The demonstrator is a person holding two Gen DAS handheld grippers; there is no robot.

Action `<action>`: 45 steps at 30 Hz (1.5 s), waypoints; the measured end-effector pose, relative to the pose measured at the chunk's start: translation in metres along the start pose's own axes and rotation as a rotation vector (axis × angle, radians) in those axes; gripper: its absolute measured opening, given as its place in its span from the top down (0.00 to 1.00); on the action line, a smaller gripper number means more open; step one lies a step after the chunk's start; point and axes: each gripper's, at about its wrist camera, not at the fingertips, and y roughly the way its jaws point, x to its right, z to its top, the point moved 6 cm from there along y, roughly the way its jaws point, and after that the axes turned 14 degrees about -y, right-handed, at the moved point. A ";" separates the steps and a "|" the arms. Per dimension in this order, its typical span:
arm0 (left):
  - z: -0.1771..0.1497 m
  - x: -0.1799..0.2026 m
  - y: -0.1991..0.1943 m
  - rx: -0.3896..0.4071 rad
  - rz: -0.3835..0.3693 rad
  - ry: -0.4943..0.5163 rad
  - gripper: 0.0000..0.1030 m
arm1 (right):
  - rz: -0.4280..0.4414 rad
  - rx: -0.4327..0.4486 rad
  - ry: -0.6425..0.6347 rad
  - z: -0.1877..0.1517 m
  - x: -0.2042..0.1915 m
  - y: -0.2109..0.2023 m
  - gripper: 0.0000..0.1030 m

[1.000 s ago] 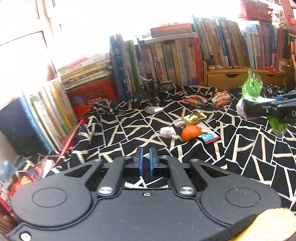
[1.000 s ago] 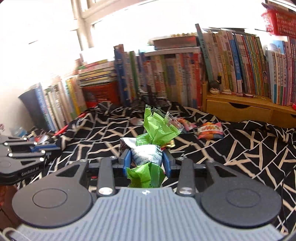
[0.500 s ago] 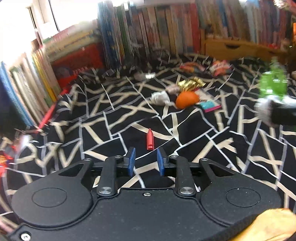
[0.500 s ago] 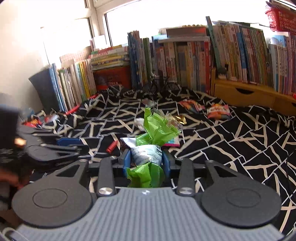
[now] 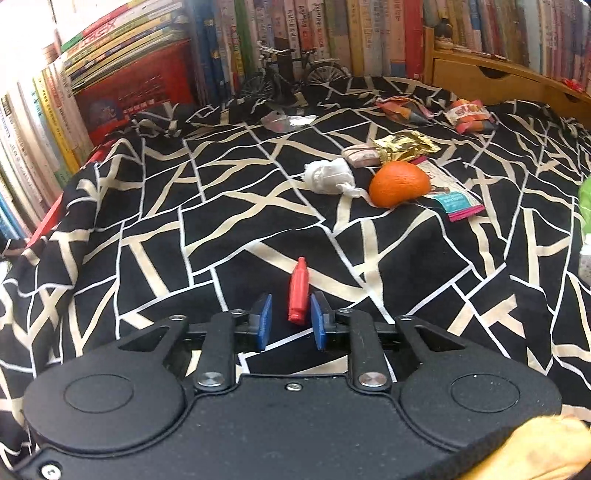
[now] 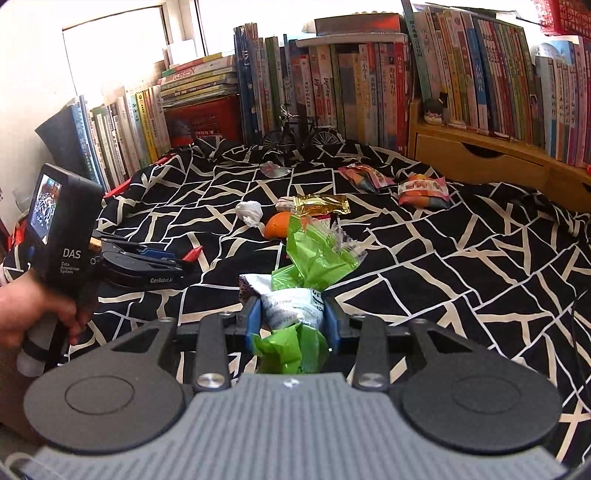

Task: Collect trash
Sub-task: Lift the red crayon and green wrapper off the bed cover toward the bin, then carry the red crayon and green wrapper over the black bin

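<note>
The left hand-held gripper [image 5: 290, 321] sits low over the black-and-cream patterned cloth [image 5: 229, 221], its blue pads [image 5: 263, 319] set a narrow way apart and closing. A small red cap-like piece [image 5: 298, 291] lies on the cloth with its near end between the pads; neither pad presses on it yet, and a slim gap shows on each side. The step in hand is judged to be the pick-up of this red piece as one more item of trash.

The right hand-held gripper [image 6: 291, 317] is clamped on a bundle of wrappers [image 6: 295, 306]: a white printed packet is pinched between the pads, with crumpled green plastic above and below it.

Farther out on the cloth lie a white tissue wad [image 5: 328, 176], an orange peel [image 5: 399, 183], a gold foil wrapper [image 5: 404, 146], a teal-and-pink packet [image 5: 456, 201] and more wrappers [image 5: 469, 114] near the wooden drawer unit [image 5: 491, 79]. Rows of books [image 5: 295, 33] and a model bicycle [image 5: 295, 70] stand behind.

The next move calls for the left pads to close squarely on the red piece. The piece is small and smooth, so an off-centre pinch may squirt it forward. A lift follows. No bin is visible.
</note>
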 end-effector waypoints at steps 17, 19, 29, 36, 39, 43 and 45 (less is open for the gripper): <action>0.007 0.018 -0.069 0.098 -0.060 0.046 0.91 | -0.029 0.061 -0.010 0.018 -0.009 -0.018 0.59; 0.007 0.019 -0.084 0.114 -0.064 0.053 0.91 | -0.034 0.071 0.004 0.020 -0.010 -0.024 0.59; -0.013 0.007 -0.158 0.158 -0.057 0.031 0.91 | -0.019 0.095 -0.011 0.021 -0.041 -0.056 0.59; -0.047 -0.017 -0.213 0.182 -0.035 0.000 0.91 | 0.014 0.110 -0.049 0.017 -0.081 -0.084 0.59; -0.065 -0.029 -0.236 0.185 -0.028 -0.023 0.91 | 0.025 0.115 -0.061 0.013 -0.100 -0.095 0.59; -0.088 -0.047 -0.266 0.195 -0.023 -0.059 0.91 | 0.054 0.120 -0.075 0.007 -0.125 -0.109 0.59; -0.100 -0.056 -0.281 0.197 -0.021 -0.072 0.91 | 0.070 0.123 -0.086 0.003 -0.137 -0.116 0.59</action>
